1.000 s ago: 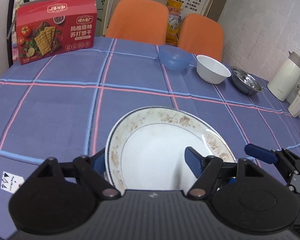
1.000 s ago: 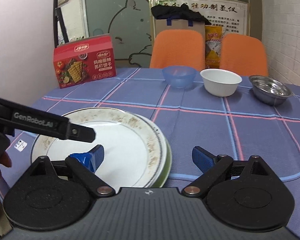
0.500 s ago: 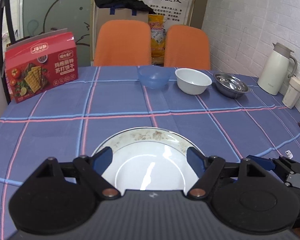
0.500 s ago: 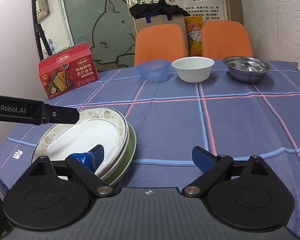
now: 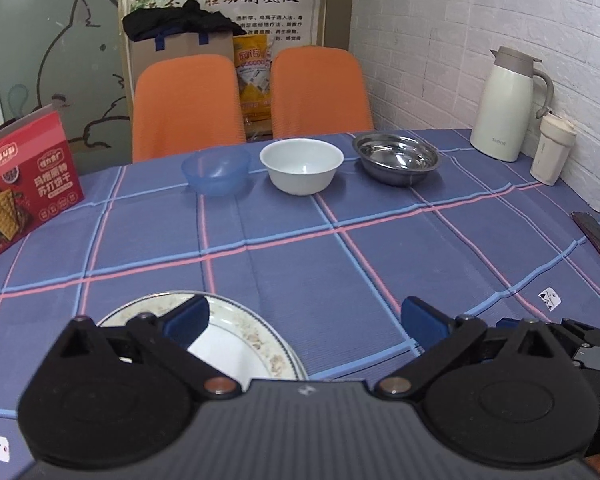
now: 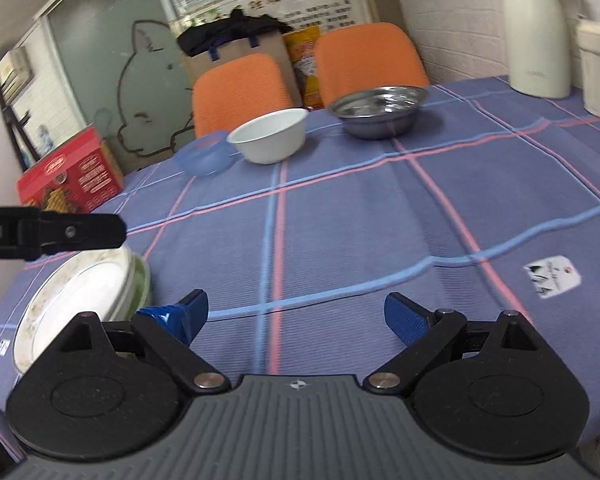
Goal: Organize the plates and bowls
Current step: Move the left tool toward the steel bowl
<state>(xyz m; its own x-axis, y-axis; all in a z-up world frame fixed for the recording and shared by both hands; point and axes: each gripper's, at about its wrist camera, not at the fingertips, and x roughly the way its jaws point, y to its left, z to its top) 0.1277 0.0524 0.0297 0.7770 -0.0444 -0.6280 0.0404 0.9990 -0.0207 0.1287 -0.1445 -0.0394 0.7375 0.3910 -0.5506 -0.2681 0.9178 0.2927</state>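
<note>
A floral-rimmed white plate (image 5: 240, 344) tops a stack (image 6: 80, 292) on the blue checked tablecloth, with a green plate (image 6: 142, 284) at the bottom. My left gripper (image 5: 304, 320) is open, its left pad over the plate's rim, nothing held. My right gripper (image 6: 296, 316) is open beside the stack's right edge, empty. Along the far side sit a blue plastic bowl (image 5: 216, 170), a white bowl (image 5: 302, 164) and a steel bowl (image 5: 396, 158); the same three show in the right wrist view (image 6: 204, 156) (image 6: 270, 136) (image 6: 380, 110).
A red cracker box (image 5: 24, 188) stands at the left. A cream thermos (image 5: 508, 104) and lidded cup (image 5: 552, 150) stand by the brick wall, a dark phone (image 5: 596, 236) lies at the right edge. Two orange chairs (image 5: 188, 100) are behind the table.
My left gripper let go of the floral plate, now resting on the stack, opened and swung right. My right gripper also drew off the plates toward the right.
</note>
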